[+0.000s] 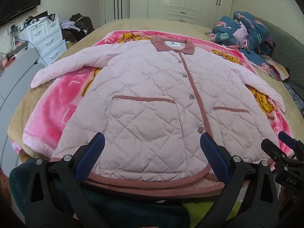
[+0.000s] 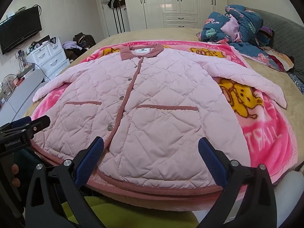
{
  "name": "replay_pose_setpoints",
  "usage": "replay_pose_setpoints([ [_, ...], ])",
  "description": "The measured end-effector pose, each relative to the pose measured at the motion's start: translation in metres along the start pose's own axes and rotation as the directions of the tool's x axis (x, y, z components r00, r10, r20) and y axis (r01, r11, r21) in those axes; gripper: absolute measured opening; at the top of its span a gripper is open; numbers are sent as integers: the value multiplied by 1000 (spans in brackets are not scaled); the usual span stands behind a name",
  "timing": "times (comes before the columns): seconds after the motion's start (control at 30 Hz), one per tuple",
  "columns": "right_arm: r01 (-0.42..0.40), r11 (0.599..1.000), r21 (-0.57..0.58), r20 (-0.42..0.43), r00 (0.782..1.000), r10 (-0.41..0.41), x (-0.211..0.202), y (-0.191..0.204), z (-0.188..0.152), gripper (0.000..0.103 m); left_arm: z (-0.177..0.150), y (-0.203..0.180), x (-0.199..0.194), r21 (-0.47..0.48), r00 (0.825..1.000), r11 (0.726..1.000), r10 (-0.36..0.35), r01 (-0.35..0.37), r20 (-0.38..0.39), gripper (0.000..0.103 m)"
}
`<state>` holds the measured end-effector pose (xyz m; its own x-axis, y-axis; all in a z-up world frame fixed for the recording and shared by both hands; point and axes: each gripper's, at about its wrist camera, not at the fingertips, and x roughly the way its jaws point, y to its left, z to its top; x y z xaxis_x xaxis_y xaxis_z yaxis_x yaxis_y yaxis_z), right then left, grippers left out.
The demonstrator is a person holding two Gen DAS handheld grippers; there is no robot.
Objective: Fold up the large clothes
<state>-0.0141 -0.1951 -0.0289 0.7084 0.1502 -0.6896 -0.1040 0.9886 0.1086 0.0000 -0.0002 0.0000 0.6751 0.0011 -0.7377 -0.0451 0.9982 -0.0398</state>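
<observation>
A pink quilted jacket (image 1: pixel 152 87) with a darker pink collar, placket and hem lies spread flat, front up and buttoned, on a pink cartoon blanket (image 1: pixel 57 104); both sleeves are stretched out sideways. It also shows in the right wrist view (image 2: pixel 161 98). My left gripper (image 1: pixel 152 142) is open and empty, hovering above the hem over the left pocket. My right gripper (image 2: pixel 151 144) is open and empty above the hem near the right pocket. The right gripper's tip shows at the left view's right edge (image 1: pixel 285 142); the left gripper shows at the right view's left edge (image 2: pixel 24 125).
The blanket (image 2: pixel 266 133) lies on a beige bed (image 1: pixel 133 22). A heap of blue patterned bedding (image 1: pixel 245 30) sits at the far right. White drawers (image 1: pixel 45 39) and piled clothes stand left of the bed, wardrobes (image 2: pixel 178 0) behind.
</observation>
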Motion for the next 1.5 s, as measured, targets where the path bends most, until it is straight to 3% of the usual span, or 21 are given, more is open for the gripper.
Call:
replay_pose_setpoints([
  [1.5, -1, 1000, 0, 1, 1000, 1, -2, -6, 1, 99, 0, 0, 0, -2, 1000, 1000, -1, 1, 4, 94],
])
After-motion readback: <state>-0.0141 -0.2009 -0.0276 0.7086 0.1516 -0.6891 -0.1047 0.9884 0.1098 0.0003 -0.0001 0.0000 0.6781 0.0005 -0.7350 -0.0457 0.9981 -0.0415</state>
